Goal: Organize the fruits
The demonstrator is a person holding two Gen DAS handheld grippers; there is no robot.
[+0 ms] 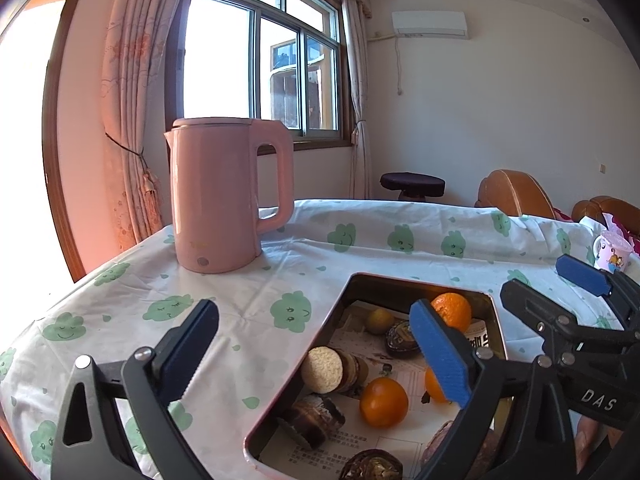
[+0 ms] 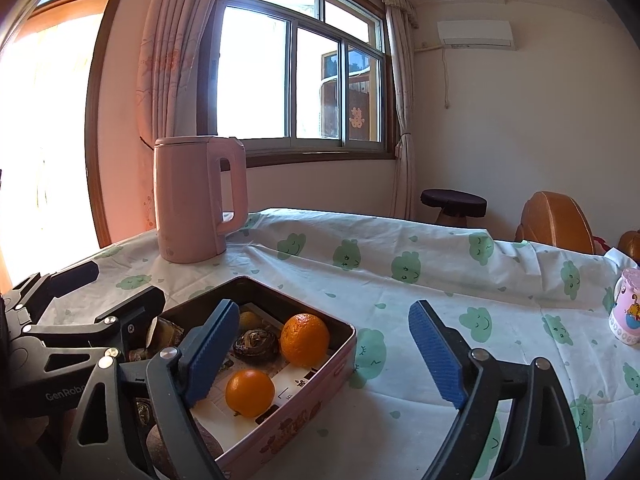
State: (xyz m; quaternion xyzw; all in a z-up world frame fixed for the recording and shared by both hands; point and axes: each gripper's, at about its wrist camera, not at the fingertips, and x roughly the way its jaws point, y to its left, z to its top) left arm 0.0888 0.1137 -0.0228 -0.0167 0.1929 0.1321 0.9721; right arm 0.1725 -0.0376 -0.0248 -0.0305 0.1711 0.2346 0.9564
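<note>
- The left gripper (image 1: 316, 344) has its jaws spread wide with nothing between the pads; one finger is over the cloth, the other over the tin.
- The right gripper (image 2: 324, 354) is also wide open and empty; its left finger hangs over the tin, its right finger over the cloth.
- A shallow metal tin (image 2: 304, 412) lined with printed paper sits on the table under both grippers, toward 6 o'clock in each view.
- In the left wrist view, one orange (image 1: 452, 310) lies at the tin's far end, about 1 o'clock from the tin's middle.
- A second orange (image 1: 383, 402) lies nearer the camera, with a third, partly hidden orange fruit (image 1: 432, 386) just beside it behind the blue pad.
- A small yellowish fruit (image 1: 378, 320) lies near the far wall, at 11 o'clock from the tin's middle.
- Dark round wrapped items and a pale round biscuit (image 1: 322, 369) share the tin with the fruit.
- A pink kettle (image 1: 224, 196) stands upright on the table at 11 o'clock from the tin, well apart from it.
- The tablecloth (image 2: 440, 280) is white with green cloud faces.
- A small pink cartoon cup (image 2: 628, 308) stands at the far right, at 3 o'clock from the tin.
- A window (image 2: 300, 76) with curtains fills the wall behind.
</note>
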